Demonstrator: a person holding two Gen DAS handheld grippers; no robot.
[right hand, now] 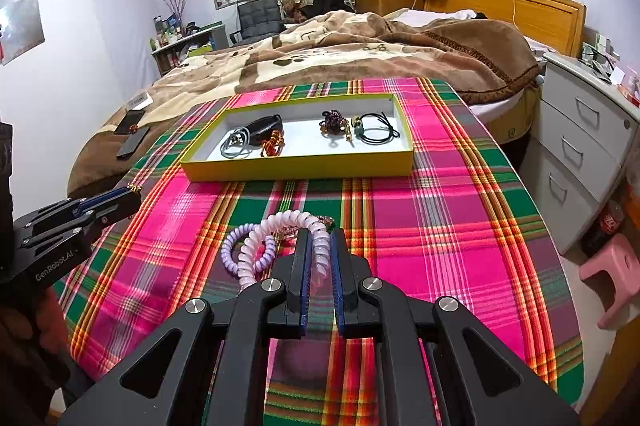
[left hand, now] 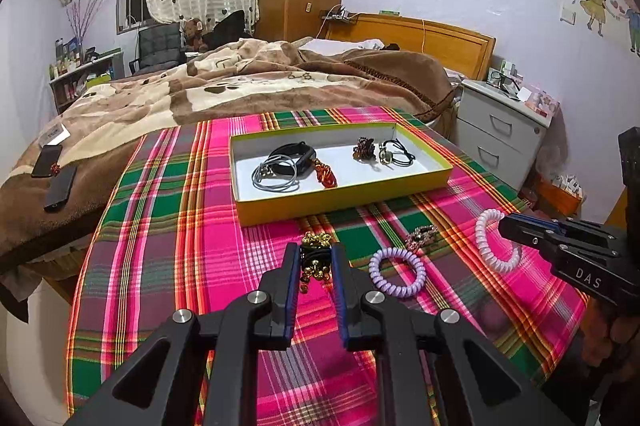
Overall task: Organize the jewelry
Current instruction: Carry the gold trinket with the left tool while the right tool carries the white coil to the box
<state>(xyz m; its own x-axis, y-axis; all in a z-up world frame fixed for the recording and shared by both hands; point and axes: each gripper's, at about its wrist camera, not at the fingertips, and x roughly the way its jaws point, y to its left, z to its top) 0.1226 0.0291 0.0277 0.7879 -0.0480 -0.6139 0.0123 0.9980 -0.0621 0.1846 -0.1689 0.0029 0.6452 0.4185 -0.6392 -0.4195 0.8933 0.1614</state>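
Here, the surface wears a pink-and-green plaid cloth, and near its far edge sits the yellow tray. Inside the tray lie a grey cord, a black band, an orange charm, a beaded bracelet and a black cord bracelet. Nearer than the tray, the left hand-held gripper is clamped on a black-and-gold bracelet, and the right hand-held gripper is clamped on a pale pink coil hair tie. A lilac coil hair tie and a small chain bracelet lie between them.
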